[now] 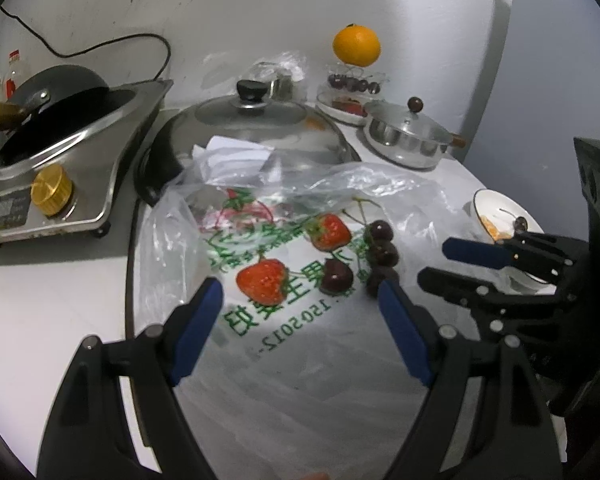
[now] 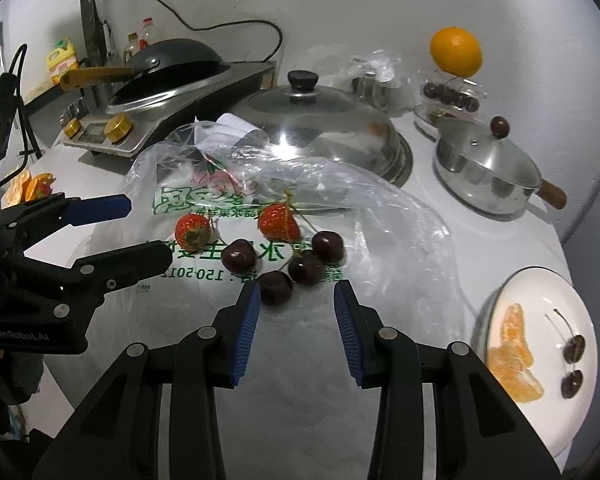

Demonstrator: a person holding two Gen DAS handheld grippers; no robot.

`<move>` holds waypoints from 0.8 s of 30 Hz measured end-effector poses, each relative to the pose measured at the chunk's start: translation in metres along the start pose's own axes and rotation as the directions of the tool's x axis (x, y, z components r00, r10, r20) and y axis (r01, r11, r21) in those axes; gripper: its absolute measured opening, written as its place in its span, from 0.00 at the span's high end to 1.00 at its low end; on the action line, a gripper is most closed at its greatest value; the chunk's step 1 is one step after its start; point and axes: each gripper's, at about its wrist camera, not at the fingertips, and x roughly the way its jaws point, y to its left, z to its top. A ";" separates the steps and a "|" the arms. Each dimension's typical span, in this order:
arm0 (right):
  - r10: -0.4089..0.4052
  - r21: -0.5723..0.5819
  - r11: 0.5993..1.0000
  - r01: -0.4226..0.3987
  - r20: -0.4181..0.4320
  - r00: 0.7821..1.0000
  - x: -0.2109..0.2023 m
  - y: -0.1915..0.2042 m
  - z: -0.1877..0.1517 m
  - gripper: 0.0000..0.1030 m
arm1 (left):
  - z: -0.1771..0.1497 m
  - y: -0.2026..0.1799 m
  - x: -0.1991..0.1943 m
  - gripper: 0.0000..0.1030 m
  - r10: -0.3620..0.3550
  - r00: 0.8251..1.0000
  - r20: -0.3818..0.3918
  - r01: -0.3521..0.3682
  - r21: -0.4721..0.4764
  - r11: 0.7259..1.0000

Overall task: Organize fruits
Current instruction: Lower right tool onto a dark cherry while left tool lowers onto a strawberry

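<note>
The left gripper (image 1: 300,300) has its blue-padded jaws spread wide with nothing between them, hovering over the printed plastic bag (image 2: 204,208). The right gripper (image 2: 296,300) has its jaws narrower yet also released and empty, its left pad just beside the nearest of the cherries (image 2: 275,287). On the bag lie two strawberries (image 2: 193,232) and four dark cherries, the cherries clustered just right of the strawberries. Right of the bag, at the table's edge, a white plate (image 2: 548,432) holds two more cherries and some orange segments (image 2: 514,360). Behind the bag sits a domed pot lid (image 2: 320,120); right of that lid, a small steel pan (image 2: 484,168). Farther back, one whole orange (image 2: 455,52) tops a clear fruit stand.
</note>
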 end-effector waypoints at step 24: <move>0.050 0.017 0.999 -0.049 -0.061 0.997 0.038 0.004 -0.004 0.61 | 0.016 0.009 0.029 0.21 0.021 1.000 0.009 -0.021 0.071 0.997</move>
